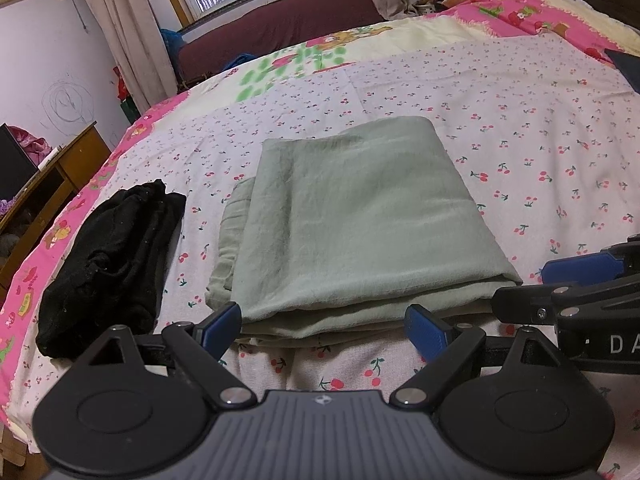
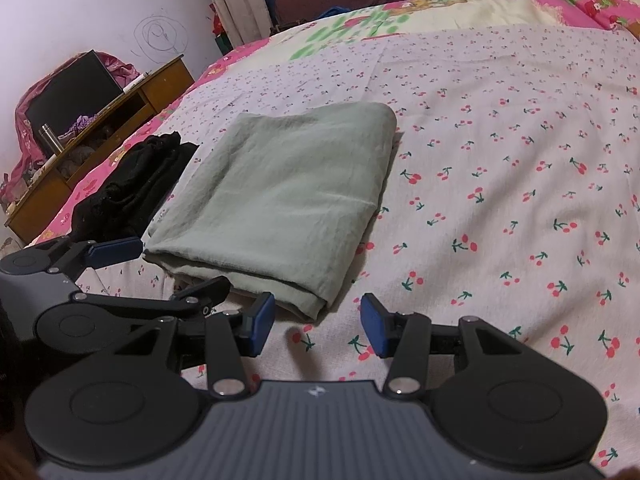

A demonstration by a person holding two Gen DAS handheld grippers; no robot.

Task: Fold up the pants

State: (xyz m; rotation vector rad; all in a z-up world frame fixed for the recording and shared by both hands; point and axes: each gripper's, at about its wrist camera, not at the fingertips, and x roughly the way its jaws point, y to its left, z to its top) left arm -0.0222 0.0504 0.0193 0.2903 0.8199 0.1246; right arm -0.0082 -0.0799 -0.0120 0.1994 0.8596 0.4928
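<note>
Pale green pants (image 1: 340,216) folded into flat rectangle on cherry-print bedsheet (image 1: 520,128); black garment (image 1: 112,256) bunched just beside them, toward bed edge; left gripper (image 1: 324,324) jaws apart, empty, at near edge of fold; right gripper (image 2: 318,322) jaws apart, empty, near pants' corner.

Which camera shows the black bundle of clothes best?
The left wrist view: the black bundle lies whole and unobstructed beside the folded green pants. In the right wrist view it sits farther off, its near end hidden behind the left hand-held gripper.
</note>
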